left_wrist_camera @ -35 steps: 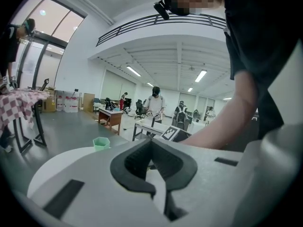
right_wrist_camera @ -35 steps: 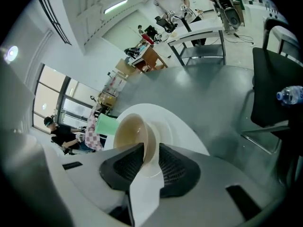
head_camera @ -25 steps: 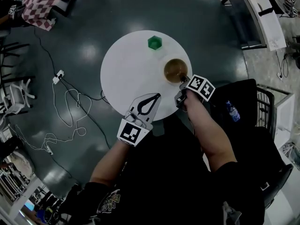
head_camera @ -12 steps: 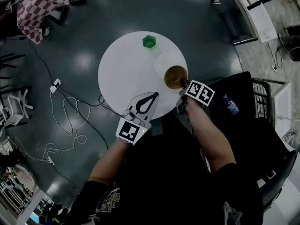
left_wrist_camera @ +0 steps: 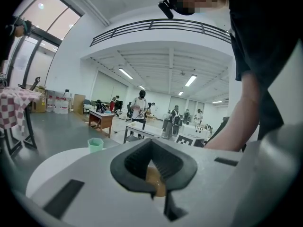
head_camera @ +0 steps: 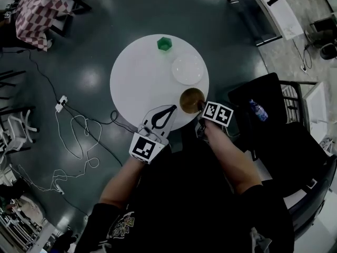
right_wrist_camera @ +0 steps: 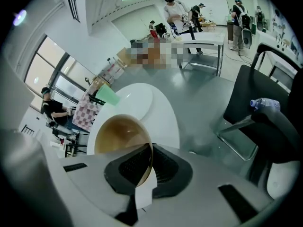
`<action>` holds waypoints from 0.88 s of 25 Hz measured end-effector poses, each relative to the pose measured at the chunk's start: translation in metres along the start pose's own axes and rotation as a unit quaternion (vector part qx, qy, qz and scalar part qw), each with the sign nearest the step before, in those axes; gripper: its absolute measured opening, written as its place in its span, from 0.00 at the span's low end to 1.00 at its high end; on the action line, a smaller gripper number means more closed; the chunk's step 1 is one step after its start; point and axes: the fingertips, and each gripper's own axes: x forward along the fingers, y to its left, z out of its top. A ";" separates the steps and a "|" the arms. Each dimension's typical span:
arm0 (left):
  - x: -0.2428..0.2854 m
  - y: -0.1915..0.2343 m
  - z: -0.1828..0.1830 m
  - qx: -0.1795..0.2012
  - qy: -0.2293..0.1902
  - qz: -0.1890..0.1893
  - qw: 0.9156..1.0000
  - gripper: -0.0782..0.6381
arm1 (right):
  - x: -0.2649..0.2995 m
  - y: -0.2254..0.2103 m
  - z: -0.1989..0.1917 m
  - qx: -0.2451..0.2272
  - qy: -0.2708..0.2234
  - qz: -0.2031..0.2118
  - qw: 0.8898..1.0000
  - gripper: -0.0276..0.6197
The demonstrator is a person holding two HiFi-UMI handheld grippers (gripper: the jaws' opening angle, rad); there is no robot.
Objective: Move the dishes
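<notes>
A round white table [head_camera: 139, 78] carries a green cup [head_camera: 164, 44] at its far edge and a white plate [head_camera: 187, 69] on the right side. My right gripper [head_camera: 201, 107] is shut on the rim of a brown bowl [head_camera: 191, 99], held at the table's near right edge, apart from the plate. The right gripper view shows the bowl's rim [right_wrist_camera: 120, 134] pinched between the pads, with the plate [right_wrist_camera: 137, 100] and cup [right_wrist_camera: 108, 97] beyond. Over the table's near edge, my left gripper [head_camera: 169, 109] is shut and holds nothing. The left gripper view shows the cup [left_wrist_camera: 95, 145].
A black chair [head_camera: 263, 120] with a water bottle [head_camera: 254, 109] on it stands right of the table. White cables [head_camera: 73, 125] trail over the dark floor at left. A checked-cloth table [head_camera: 37, 9] and a white desk [head_camera: 279, 9] sit in the far corners.
The right gripper has drawn the brown bowl off the white plate toward the table's near right edge, leaving the plate uncovered. The left gripper has stayed put.
</notes>
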 end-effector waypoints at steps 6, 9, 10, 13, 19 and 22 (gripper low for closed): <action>-0.011 -0.004 -0.007 -0.010 0.005 0.001 1.000 0.12 | 0.000 -0.004 -0.017 -0.007 0.013 -0.010 1.000 0.09; -0.015 -0.004 -0.007 -0.006 0.002 0.005 1.000 0.12 | 0.001 -0.004 -0.021 -0.012 0.020 -0.015 1.000 0.09; -0.017 -0.004 -0.007 -0.005 -0.002 0.007 1.000 0.12 | 0.002 -0.005 -0.022 -0.013 0.022 -0.016 1.000 0.09; -0.020 -0.005 -0.010 -0.009 -0.001 0.010 1.000 0.12 | 0.004 -0.006 -0.025 -0.006 0.026 -0.017 0.999 0.09; -0.024 -0.004 -0.011 -0.009 0.000 0.015 1.000 0.12 | 0.007 -0.005 -0.024 -0.007 0.031 -0.022 0.999 0.09; -0.024 -0.002 -0.010 -0.009 -0.002 0.017 1.000 0.12 | 0.008 -0.003 -0.022 -0.003 0.031 -0.016 0.999 0.09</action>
